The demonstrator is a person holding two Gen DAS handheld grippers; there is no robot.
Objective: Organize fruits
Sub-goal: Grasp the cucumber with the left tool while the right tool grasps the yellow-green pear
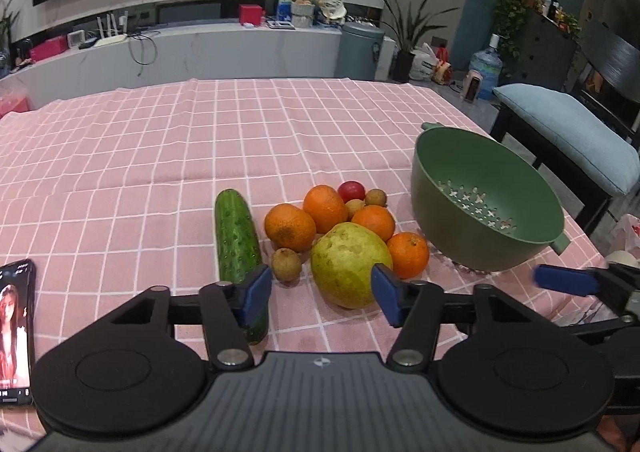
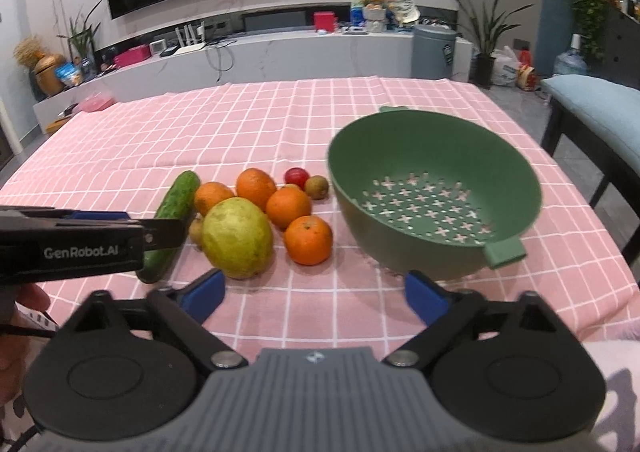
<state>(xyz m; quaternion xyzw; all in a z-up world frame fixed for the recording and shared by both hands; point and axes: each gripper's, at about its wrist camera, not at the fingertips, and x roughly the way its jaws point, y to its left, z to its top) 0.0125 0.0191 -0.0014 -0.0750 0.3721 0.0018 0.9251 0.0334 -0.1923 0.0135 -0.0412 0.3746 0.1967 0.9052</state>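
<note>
Both the left gripper [image 1: 320, 294] and right gripper [image 2: 316, 294] hang wide open and empty near the fruit pile beside the green colander [image 2: 432, 156]. The big pear [image 1: 348, 264], probably heavy and smooth-skinned, wants a hold across its widest middle.

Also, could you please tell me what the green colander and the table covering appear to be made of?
Green colander: probably matte plastic, given its uniform colour, moulded tab handles and cross-shaped holes. Pink checked tablecloth: seemingly woven fabric, matte, with visible fold creases.
</note>
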